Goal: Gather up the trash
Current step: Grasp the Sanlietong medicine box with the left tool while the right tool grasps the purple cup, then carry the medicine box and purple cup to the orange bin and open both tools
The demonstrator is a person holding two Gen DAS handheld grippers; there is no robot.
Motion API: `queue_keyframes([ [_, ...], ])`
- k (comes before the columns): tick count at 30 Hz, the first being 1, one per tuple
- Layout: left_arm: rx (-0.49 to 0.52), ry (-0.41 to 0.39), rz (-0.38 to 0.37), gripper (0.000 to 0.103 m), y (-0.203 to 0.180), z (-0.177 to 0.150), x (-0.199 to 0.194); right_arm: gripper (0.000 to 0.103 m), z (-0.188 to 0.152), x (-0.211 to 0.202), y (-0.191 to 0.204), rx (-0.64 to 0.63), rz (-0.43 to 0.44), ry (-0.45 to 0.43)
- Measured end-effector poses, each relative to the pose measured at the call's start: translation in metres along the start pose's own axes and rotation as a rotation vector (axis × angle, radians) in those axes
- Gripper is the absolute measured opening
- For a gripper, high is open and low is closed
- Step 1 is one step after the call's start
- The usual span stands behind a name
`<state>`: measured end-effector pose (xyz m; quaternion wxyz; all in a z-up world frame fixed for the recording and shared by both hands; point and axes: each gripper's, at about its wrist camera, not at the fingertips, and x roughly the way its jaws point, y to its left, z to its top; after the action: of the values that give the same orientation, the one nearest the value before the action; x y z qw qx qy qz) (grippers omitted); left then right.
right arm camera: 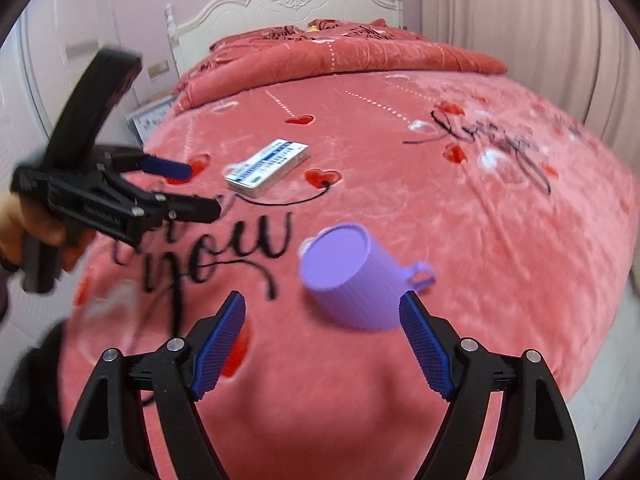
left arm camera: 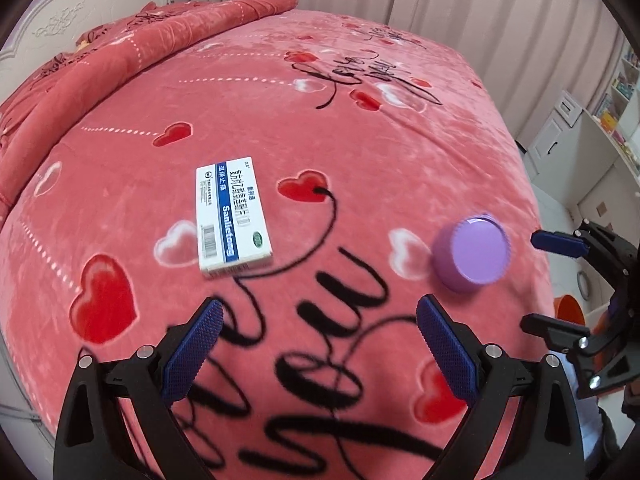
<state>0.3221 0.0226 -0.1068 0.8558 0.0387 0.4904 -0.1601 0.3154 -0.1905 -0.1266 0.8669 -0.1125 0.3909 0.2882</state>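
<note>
A white and blue medicine box (left arm camera: 232,218) lies flat on the pink bed blanket (left arm camera: 360,152), just beyond my left gripper (left arm camera: 318,314), which is open and empty. A purple ribbed cup (left arm camera: 470,252) lies on its side to the right of the box. In the right wrist view the cup (right arm camera: 352,274) lies just ahead of my open, empty right gripper (right arm camera: 322,308), its small handle to the right. The box (right arm camera: 268,168) lies farther back. The left gripper (right arm camera: 188,188) shows at the left, held in a hand. The right gripper (left arm camera: 548,280) shows at the right edge of the left wrist view.
A folded red quilt (right arm camera: 340,56) lies along the white headboard (right arm camera: 288,4). Pink curtains (left arm camera: 440,4) hang behind the bed. An orange bin (left arm camera: 570,310) stands on the floor past the bed's right edge, near white cabinets (left arm camera: 560,136).
</note>
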Motion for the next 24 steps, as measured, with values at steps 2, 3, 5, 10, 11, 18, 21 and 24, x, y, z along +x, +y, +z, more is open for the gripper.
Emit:
queue_keyframes([
  [2, 0.002, 0.008, 0.002, 0.096, 0.005, 0.004, 0.009, 0.079, 0.003, 0.016, 0.004, -0.06, -0.038, 0.01],
  [3, 0.001, 0.01, 0.005, 0.096, 0.008, 0.007, 0.013, 0.079, 0.004, 0.022, 0.005, -0.084, -0.053, 0.012],
  [5, -0.009, 0.012, 0.014, 0.096, 0.016, 0.013, 0.023, 0.079, 0.005, 0.03, 0.007, -0.119, -0.07, 0.007],
  [10, -0.039, 0.016, 0.047, 0.096, 0.035, 0.028, 0.046, 0.064, 0.007, 0.046, 0.002, -0.152, -0.093, 0.01],
  [11, -0.043, 0.014, 0.052, 0.096, 0.038, 0.03, 0.051, 0.064, 0.008, 0.047, -0.001, -0.141, -0.083, 0.005],
  [18, -0.12, 0.016, 0.07, 0.096, 0.065, 0.032, 0.079, 0.064, 0.011, 0.049, -0.006, -0.117, -0.065, -0.008],
  [21, -0.113, -0.005, 0.059, 0.076, 0.066, 0.029, 0.078, 0.064, 0.011, 0.049, -0.008, -0.104, -0.064, -0.018],
  [24, -0.115, -0.006, 0.035, 0.064, 0.069, 0.027, 0.072, 0.064, 0.011, 0.047, -0.008, -0.088, -0.059, -0.023],
])
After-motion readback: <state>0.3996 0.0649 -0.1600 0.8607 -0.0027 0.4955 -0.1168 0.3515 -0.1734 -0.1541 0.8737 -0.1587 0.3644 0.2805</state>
